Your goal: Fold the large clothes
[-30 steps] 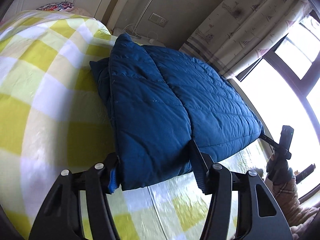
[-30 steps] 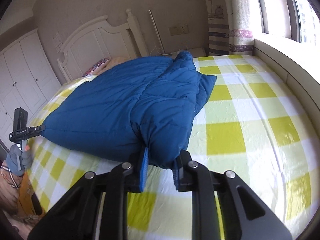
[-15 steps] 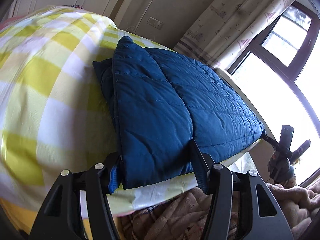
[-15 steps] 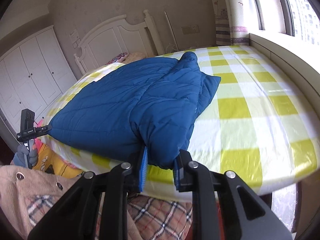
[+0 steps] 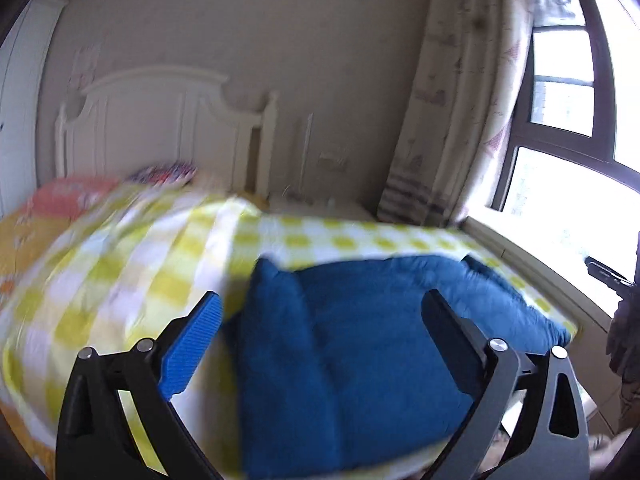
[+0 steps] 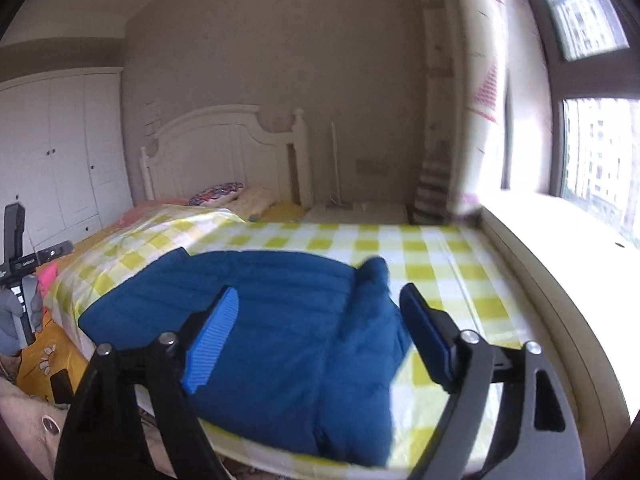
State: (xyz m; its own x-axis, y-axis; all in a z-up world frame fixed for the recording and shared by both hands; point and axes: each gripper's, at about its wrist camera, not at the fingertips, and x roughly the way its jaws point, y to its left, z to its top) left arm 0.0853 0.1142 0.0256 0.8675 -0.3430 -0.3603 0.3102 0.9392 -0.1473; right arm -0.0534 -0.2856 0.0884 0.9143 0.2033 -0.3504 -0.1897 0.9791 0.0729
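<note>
The blue quilted jacket (image 5: 360,340) lies folded flat on the yellow-checked bed sheet (image 5: 120,280), close to the bed's near edge. My left gripper (image 5: 320,300) hovers above and in front of it. Its jaws are opening wide and nothing is pressed between the blue pads. In the right wrist view the same jacket (image 6: 288,360) spreads below my right gripper (image 6: 318,292). That gripper's jaws are also opening, clear of the fabric. The picture is blurred by motion.
A white headboard (image 6: 224,152) and pillows (image 6: 216,194) stand at the far end of the bed. White wardrobe doors (image 6: 60,152) are on the left. A window sill (image 6: 560,240) and curtain (image 5: 452,120) run along the right. A gloved hand (image 6: 16,312) shows at the left edge.
Both grippers released the jacket's near edge and their jaws spread wide. Both lifted and drew back, so the headboard and wall now fill the views.
</note>
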